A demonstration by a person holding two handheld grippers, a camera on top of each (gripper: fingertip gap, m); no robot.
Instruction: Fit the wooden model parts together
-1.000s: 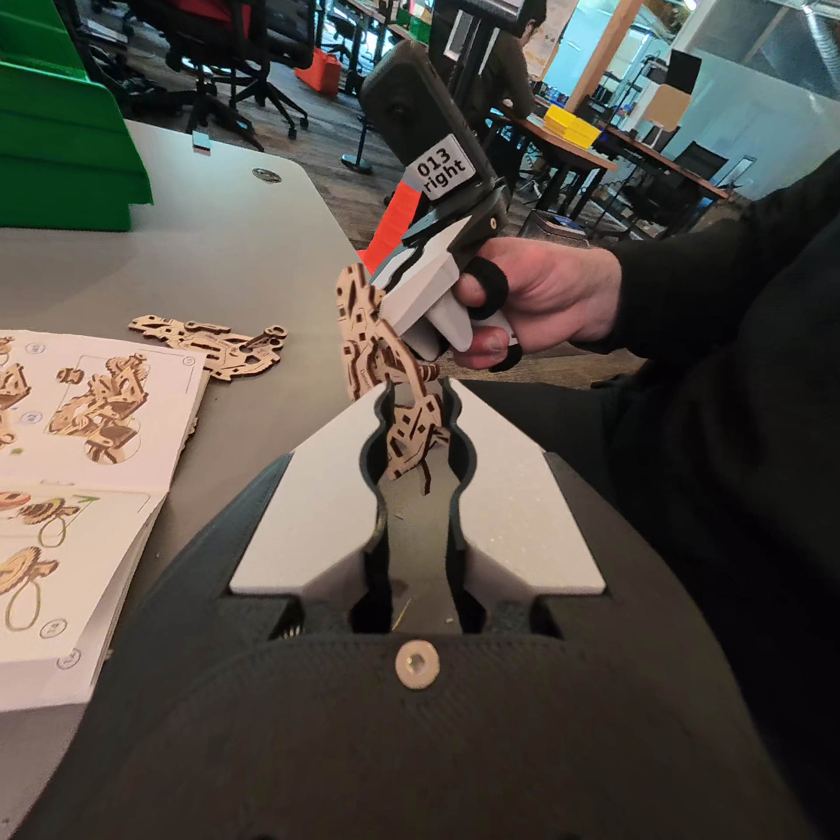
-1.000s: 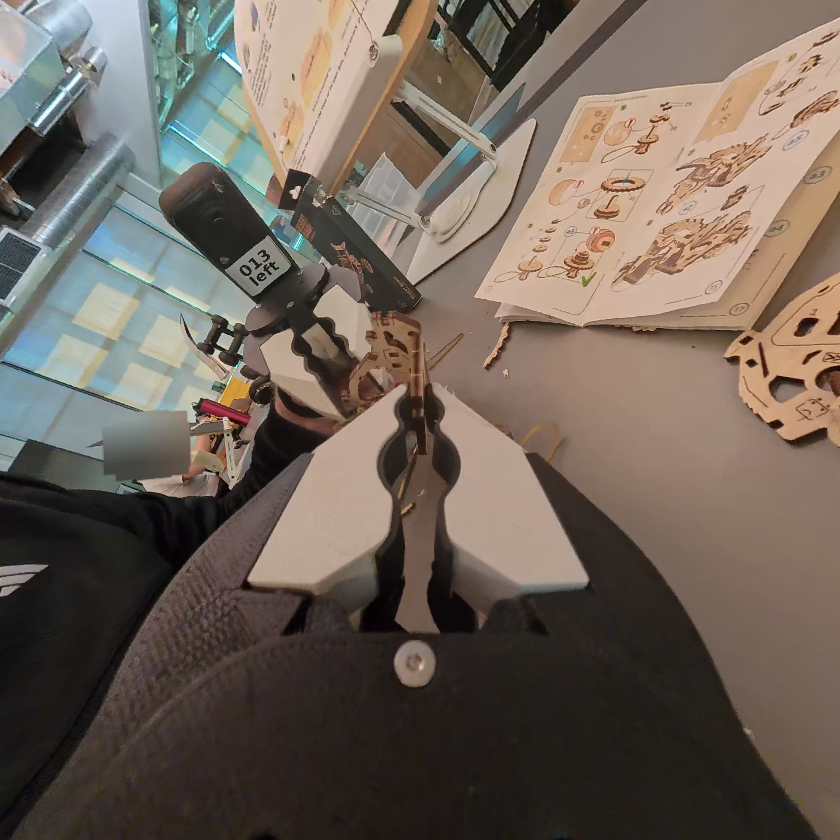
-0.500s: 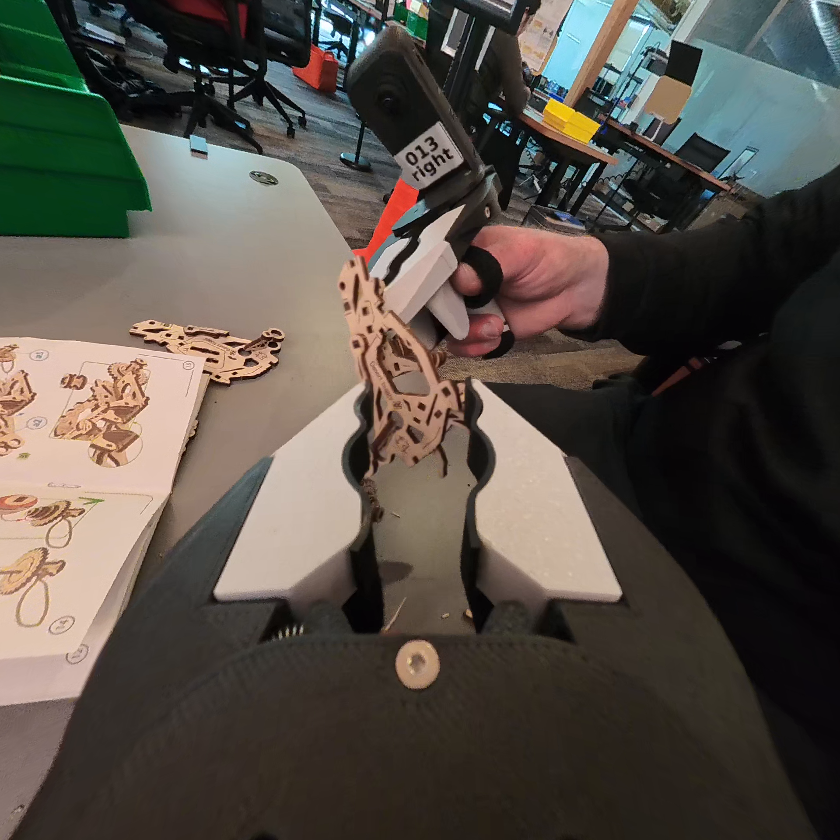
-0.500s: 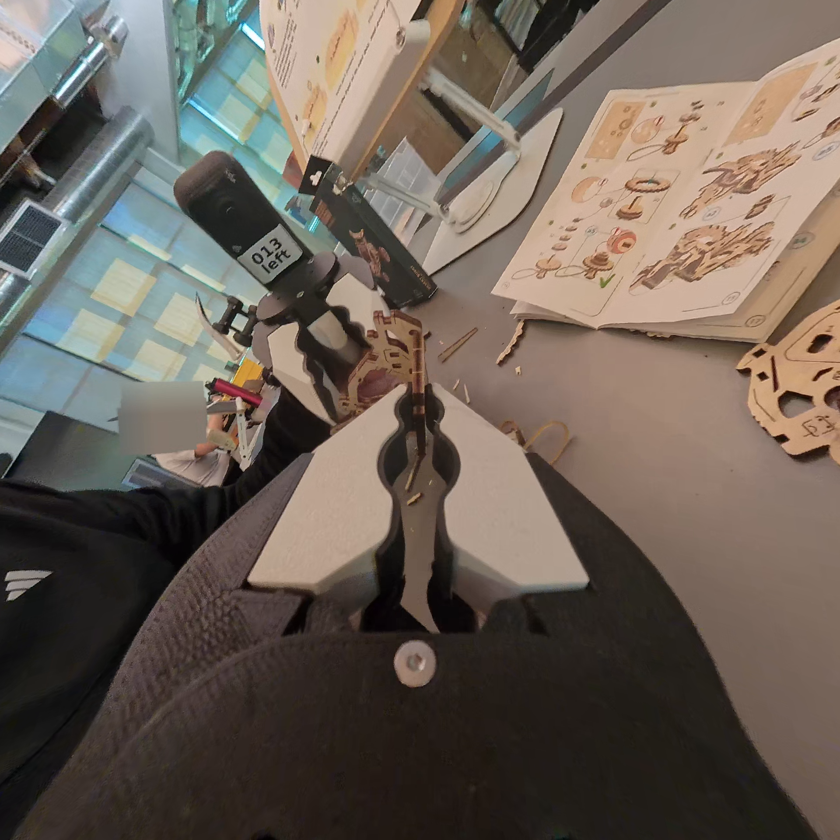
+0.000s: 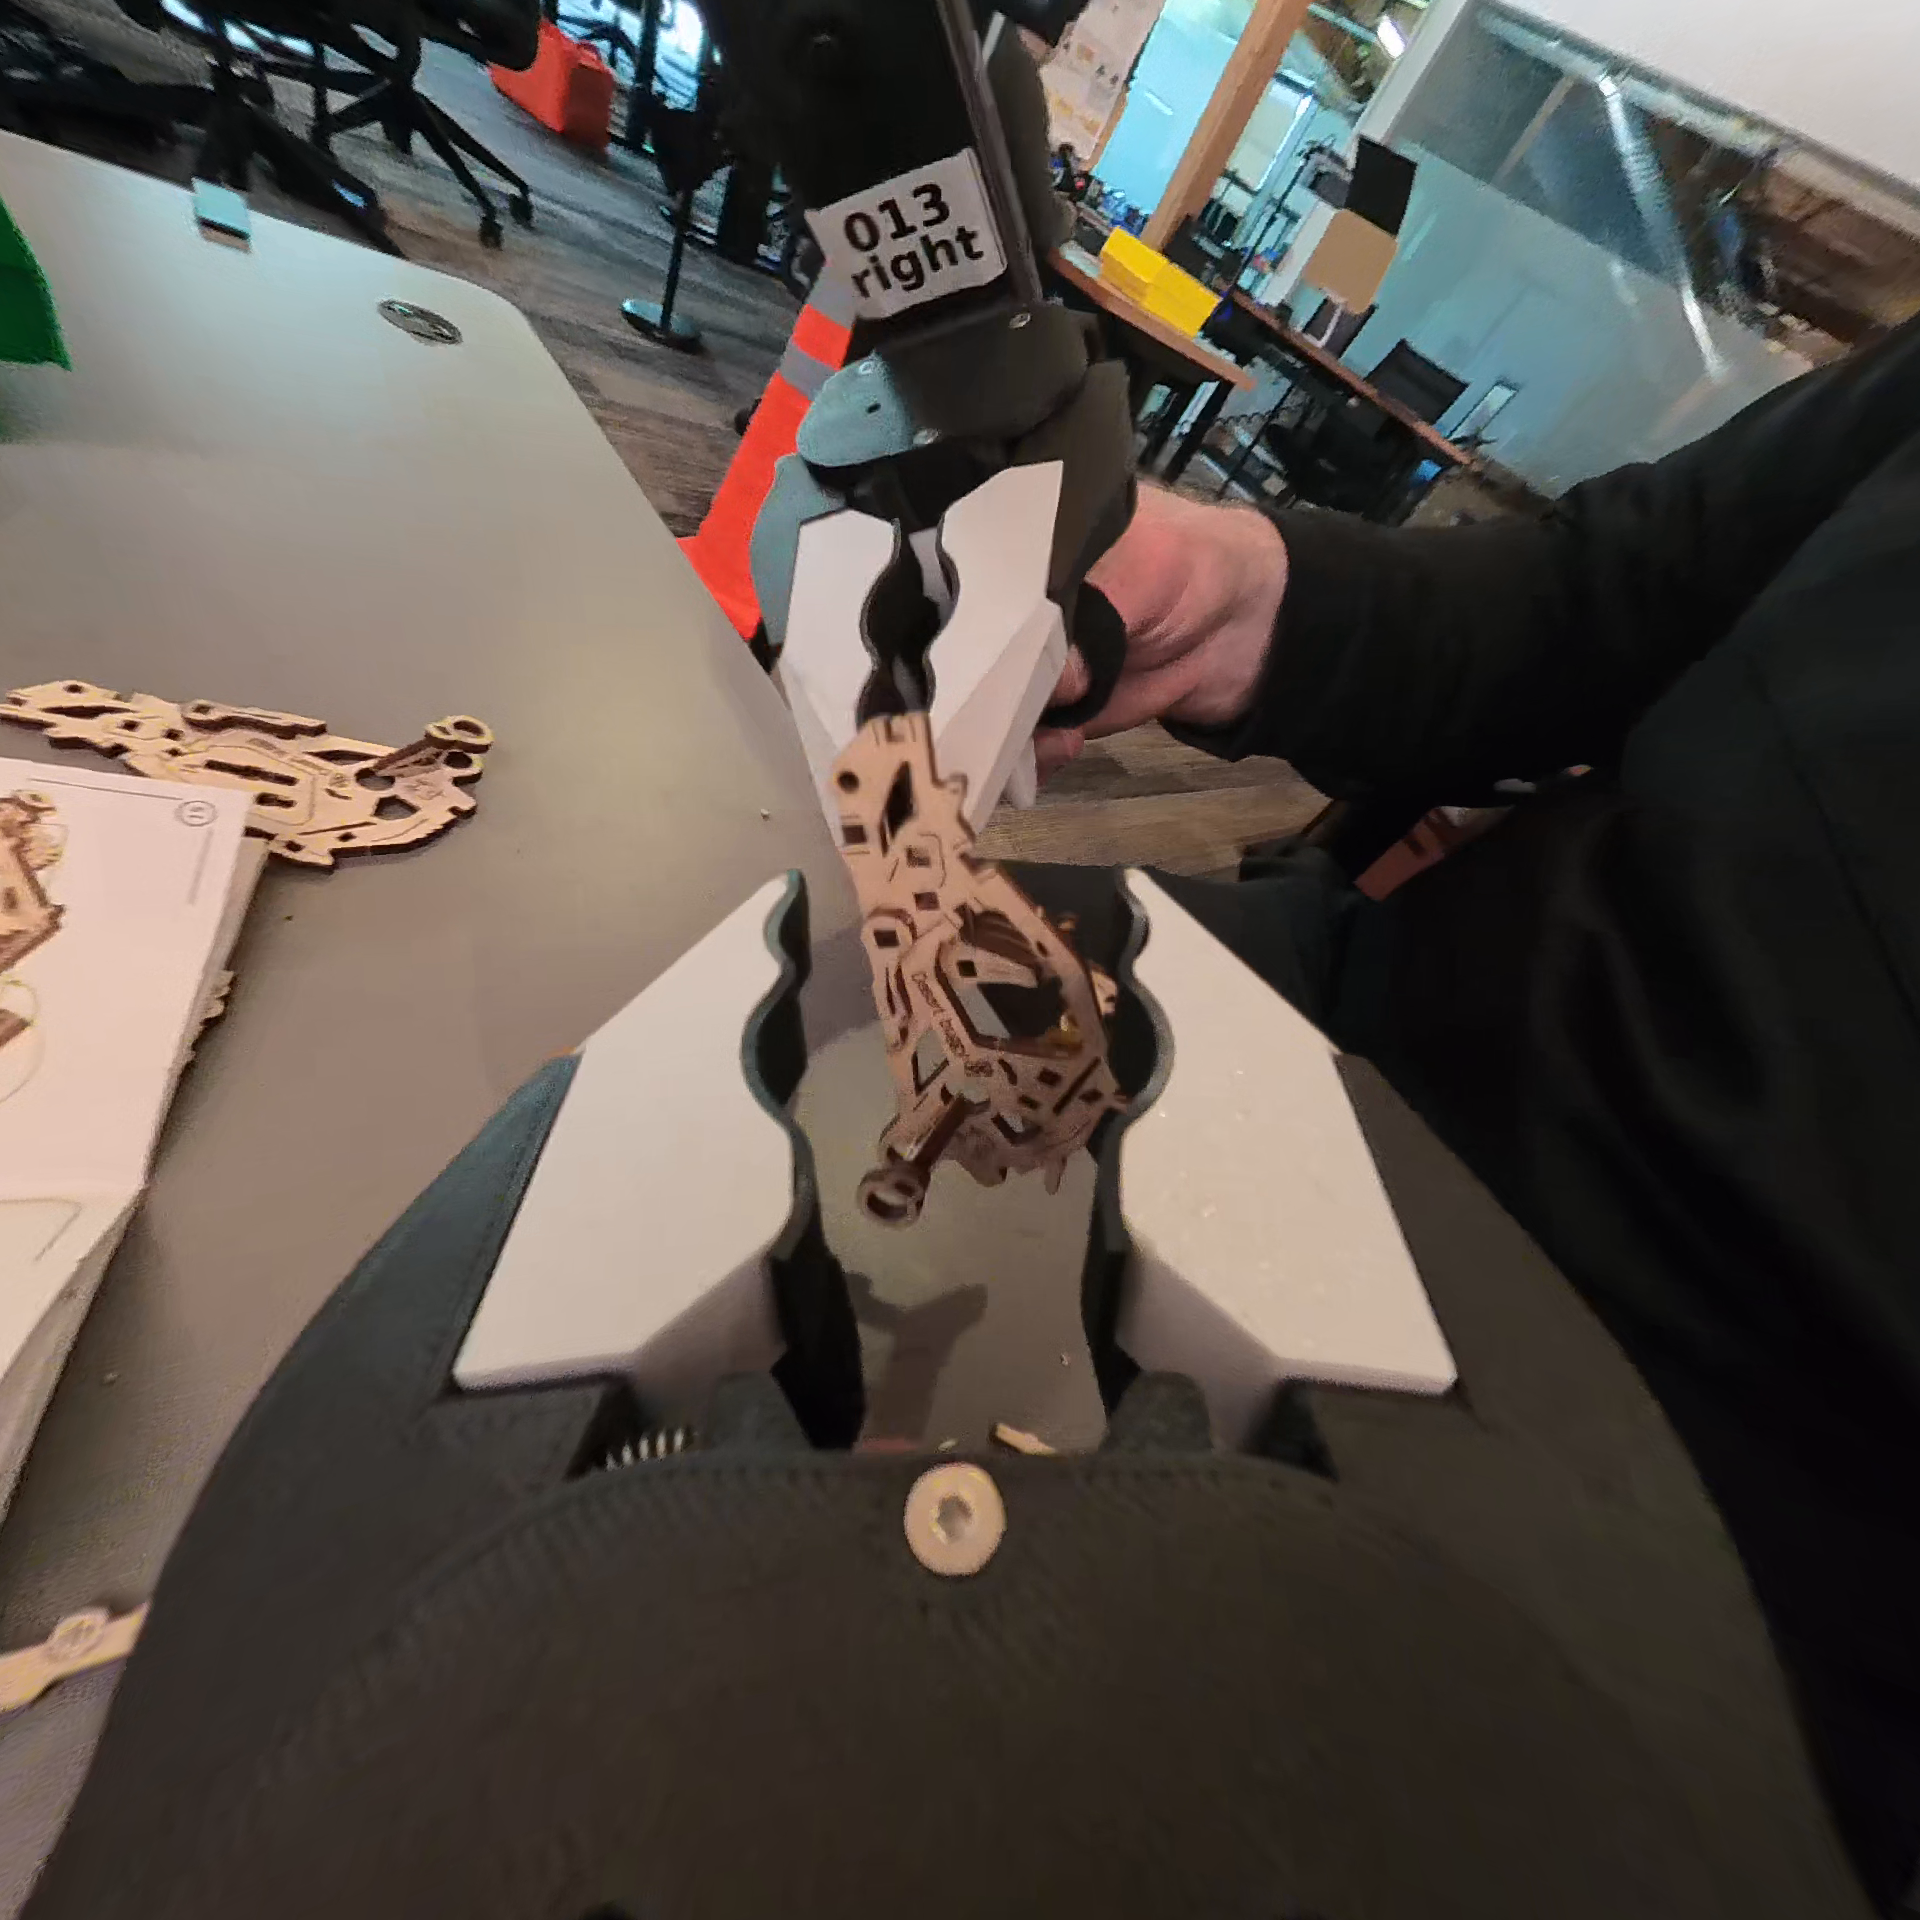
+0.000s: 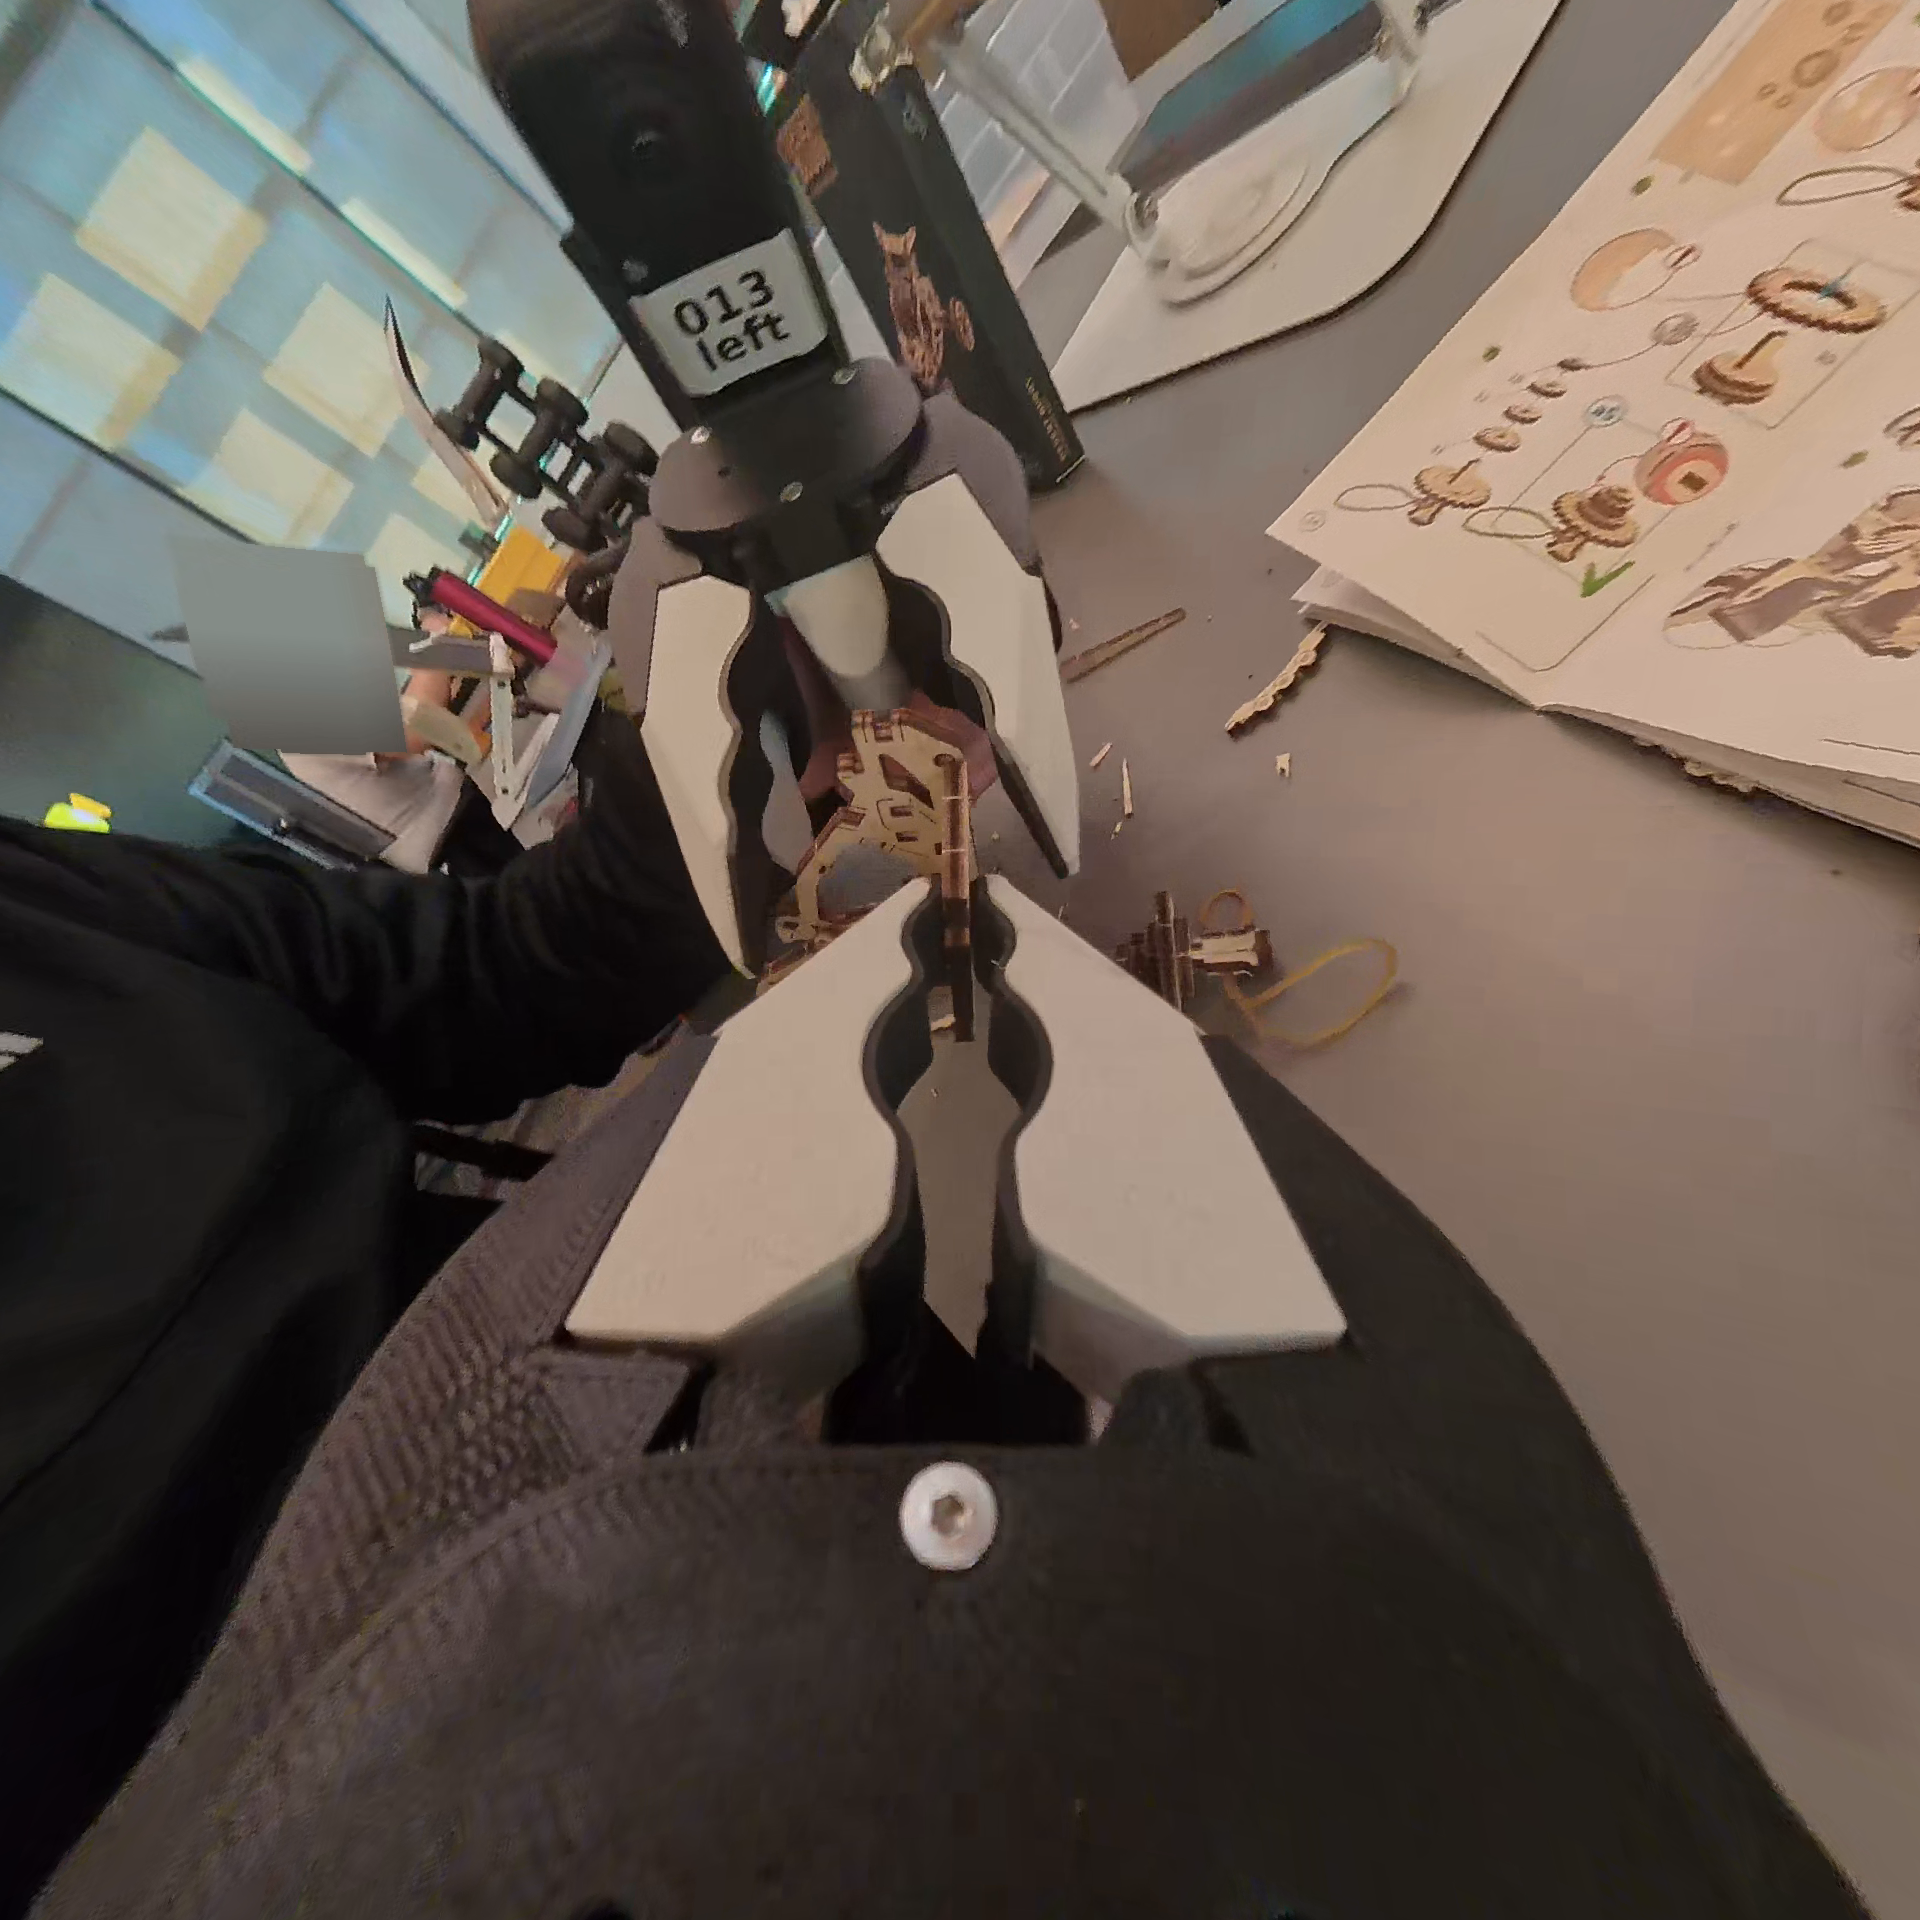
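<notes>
A partly built wooden model (image 5: 977,997) of flat laser-cut plates hangs in the air over the table edge. My right gripper (image 6: 956,894) is shut on the model's upper plate, which shows edge-on (image 6: 958,914) between its pads. In the left wrist view the right gripper (image 5: 920,774) comes down from above. My left gripper (image 5: 956,904) is open, with its white fingers (image 5: 665,1143) on either side of the model's lower end. The model's right edge is close to one pad; I cannot tell if they touch. In the right wrist view the left gripper (image 6: 904,914) faces me, open around the model (image 6: 883,790).
On the grey table (image 5: 364,540) lie a loose wooden plate (image 5: 270,769), an open instruction booklet (image 6: 1662,416), a small wooden sub-assembly (image 6: 1195,951) with a yellow rubber band (image 6: 1320,987), wood scraps (image 6: 1278,686) and a black box (image 6: 935,291). The table edge is just left of the grippers. Only a small space, under 4 cm, lies between the two pairs of fingers.
My left gripper's jaws have opened wide and let go of the model. My right gripper kept its hold and swung round to face the left one, turning the model with it.
</notes>
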